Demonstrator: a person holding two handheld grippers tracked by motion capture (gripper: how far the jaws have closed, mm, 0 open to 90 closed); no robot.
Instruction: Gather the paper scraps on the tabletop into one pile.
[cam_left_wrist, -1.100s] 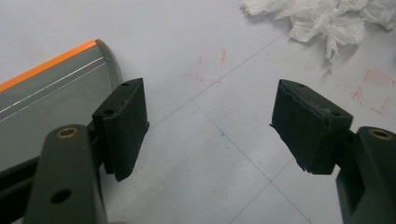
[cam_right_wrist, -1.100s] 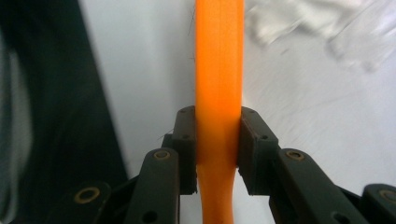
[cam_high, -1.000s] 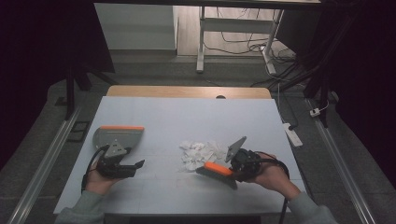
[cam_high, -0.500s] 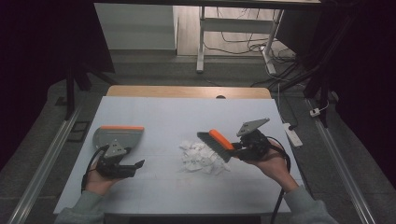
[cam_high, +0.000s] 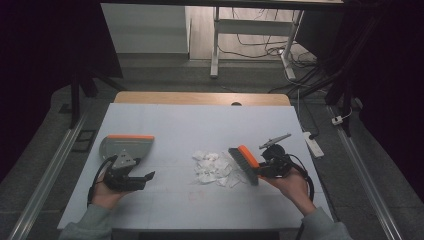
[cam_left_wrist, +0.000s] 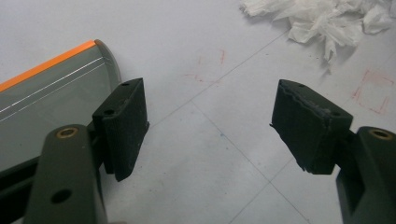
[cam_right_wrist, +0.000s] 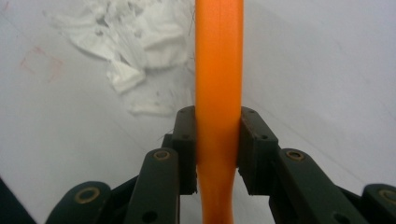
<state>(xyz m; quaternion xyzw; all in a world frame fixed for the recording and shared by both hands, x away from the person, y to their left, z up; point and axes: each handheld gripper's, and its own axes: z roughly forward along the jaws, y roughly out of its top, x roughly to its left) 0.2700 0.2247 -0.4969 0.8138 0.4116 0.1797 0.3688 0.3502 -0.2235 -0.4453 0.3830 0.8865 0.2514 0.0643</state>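
A pile of crumpled white paper scraps (cam_high: 214, 167) lies mid-table, also seen in the left gripper view (cam_left_wrist: 322, 21) and the right gripper view (cam_right_wrist: 128, 44). My right gripper (cam_high: 265, 167) is shut on the orange handle of a hand brush (cam_high: 244, 164), whose dark bristles touch the pile's right side. The orange handle (cam_right_wrist: 218, 93) runs up between the jaws. A grey dustpan with an orange edge (cam_high: 126, 146) lies at the left. My left gripper (cam_high: 142, 179) stands open just in front of the dustpan (cam_left_wrist: 46, 98), holding nothing.
The white table top (cam_high: 200, 125) carries faint red square marks (cam_high: 197, 195) near the front. A wooden strip (cam_high: 200, 98) borders the far edge. Metal rails (cam_high: 45, 180) run along both sides, and a power strip (cam_high: 314, 144) lies beyond the right edge.
My right gripper lifted the brush from left of the scraps, swung it over the pile, and set its bristles down at the pile's right side. The left gripper stayed put.
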